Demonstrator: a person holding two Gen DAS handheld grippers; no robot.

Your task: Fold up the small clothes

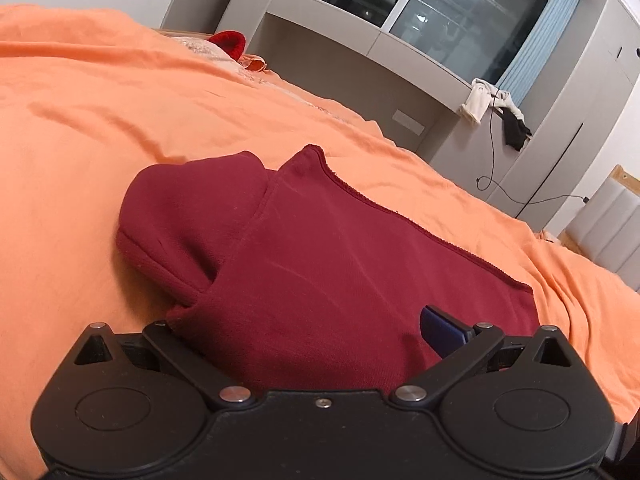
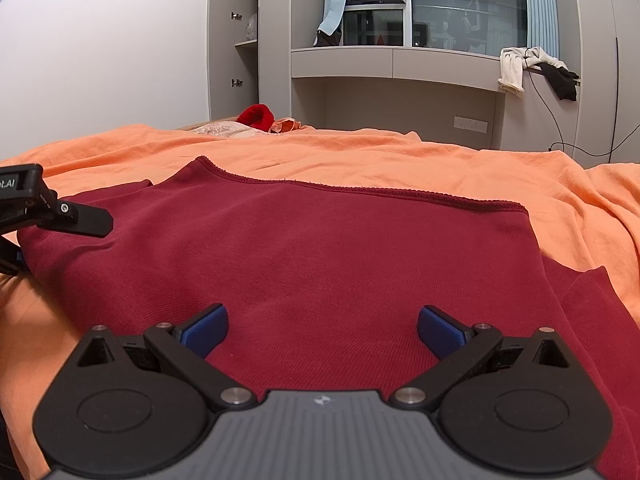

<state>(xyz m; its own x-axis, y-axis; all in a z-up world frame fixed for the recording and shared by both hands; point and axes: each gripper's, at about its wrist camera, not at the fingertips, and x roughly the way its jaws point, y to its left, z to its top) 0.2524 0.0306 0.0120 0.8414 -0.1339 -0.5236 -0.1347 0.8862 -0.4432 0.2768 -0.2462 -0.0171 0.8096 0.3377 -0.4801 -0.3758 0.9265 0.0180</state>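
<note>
Maroon garment [image 2: 320,248] on orange bed [image 2: 360,152]: soft, limp; left claw [image 1: 320,320] straddles its edge, right claw [image 2: 322,328] spread; grip hem corners.

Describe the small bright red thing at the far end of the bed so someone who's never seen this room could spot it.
Start at the bed under the orange sheet and follow it to its far edge, toward the grey cupboards. There sits a bright red plush-looking bundle, beside a patterned pillow. It is far smaller and a brighter scarlet than the dark maroon garment spread out near the grippers.
</note>
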